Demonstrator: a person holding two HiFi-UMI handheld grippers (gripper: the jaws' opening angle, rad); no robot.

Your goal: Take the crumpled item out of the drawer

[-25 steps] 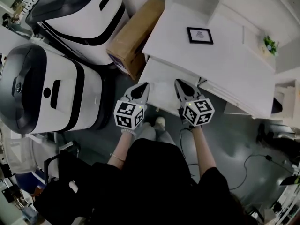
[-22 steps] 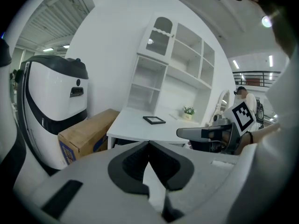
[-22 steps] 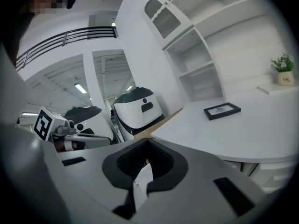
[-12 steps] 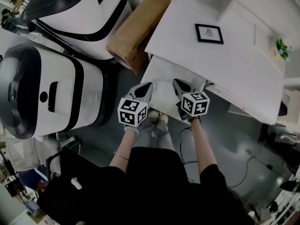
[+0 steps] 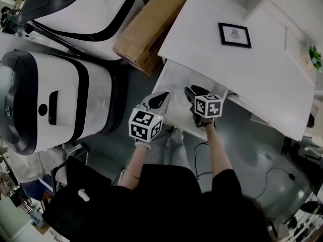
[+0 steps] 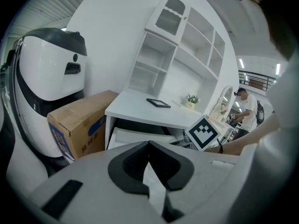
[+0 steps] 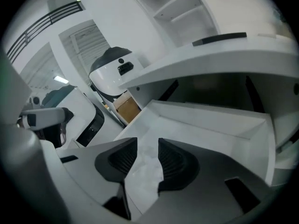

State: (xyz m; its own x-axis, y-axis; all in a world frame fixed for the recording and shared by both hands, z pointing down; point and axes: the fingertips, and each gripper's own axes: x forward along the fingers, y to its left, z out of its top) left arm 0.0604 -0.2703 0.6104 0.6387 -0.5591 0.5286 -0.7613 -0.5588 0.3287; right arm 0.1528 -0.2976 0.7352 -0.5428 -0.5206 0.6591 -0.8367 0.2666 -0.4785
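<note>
The right gripper [image 7: 147,141] has dropped into the open drawer [image 7: 205,115] and its fingers [image 7: 175,162] have just been opening, now apart above the pale crumpled item [image 7: 145,158] lying inside, not pressing it, so a grab seems next; the left gripper [image 6: 149,143] has its fingers [image 6: 126,164] together, empty.

A: Dim and greyish from the head view, with the desk top [image 5: 242,59] glaring white against a dark floor [image 5: 252,150]?

B: Yes, and darkened toward the corners, bent at the rim.

A: Brighter in the left gripper view?

B: Evenly lit from overhead, with ceiling strips [image 6: 241,63] blown out at right. Black ring around both fisheye circles, straight lines bowed.

A: Sharp anywhere close?

B: No, soft and smeared nearest the lens. Deep shadow under the desk top, behind the pale drawer [image 7: 210,120].
</note>
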